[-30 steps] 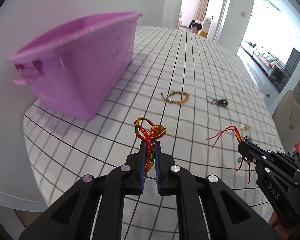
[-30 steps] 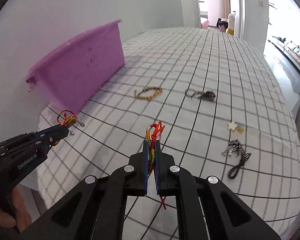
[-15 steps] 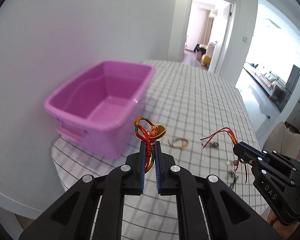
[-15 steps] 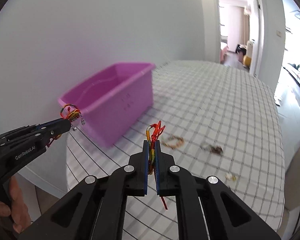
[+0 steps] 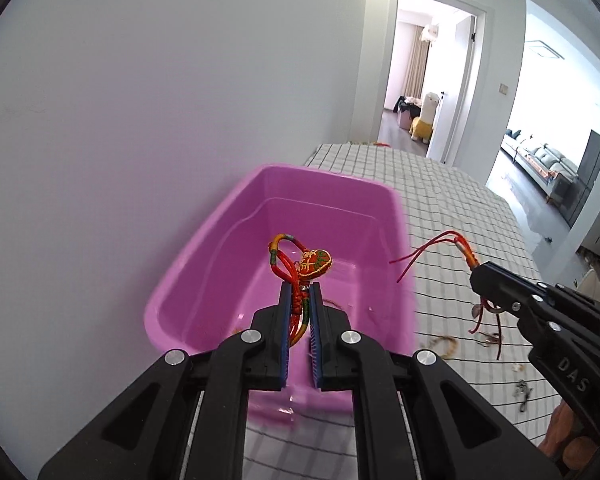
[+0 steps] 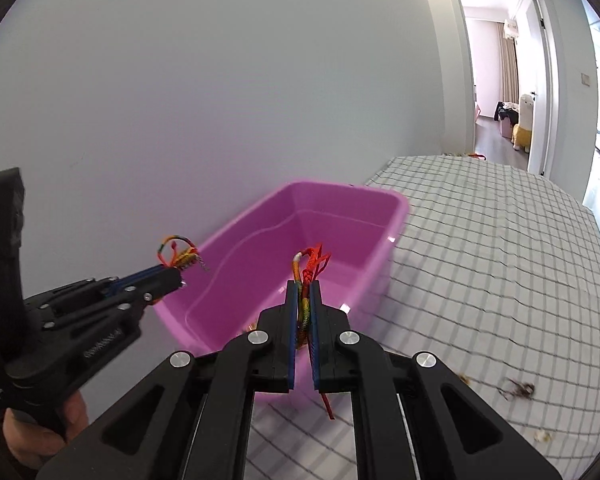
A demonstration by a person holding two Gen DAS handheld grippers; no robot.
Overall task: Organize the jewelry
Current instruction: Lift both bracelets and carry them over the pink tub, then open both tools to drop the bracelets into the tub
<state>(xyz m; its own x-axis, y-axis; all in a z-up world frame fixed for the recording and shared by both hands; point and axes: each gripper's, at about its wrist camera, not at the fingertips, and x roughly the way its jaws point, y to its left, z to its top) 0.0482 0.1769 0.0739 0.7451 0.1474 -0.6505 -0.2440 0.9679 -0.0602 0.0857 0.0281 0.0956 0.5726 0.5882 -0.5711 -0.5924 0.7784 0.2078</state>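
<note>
Left gripper clenched on a knotted cord charm: red, orange and green cord pinched between the blue pads, an embroidered red-and-green heart and a multicoloured loop sticking out past the tips. Held in the air over the near end of the pink tub, above its open interior.

Right gripper clenched on a red braided cord bracelet, its knotted end and red tails poking above the tips, one red strand hanging below the fingers. Also raised, over the tub's near right rim as seen from the right wrist camera. From the left wrist camera, the same gripper just right of the tub, red threads curling out from its tip.

Pink tub standing at the near left corner of the worktop, close against the white wall, on a white cloth with a black grid. Faint small bits visible on the tub floor near the grippers, too indistinct to name.

Out on the worktop to the right of the tub: a yellowish beaded bracelet, a dark tangled piece and a few smaller scraps near the right edge, all blurred.
</note>
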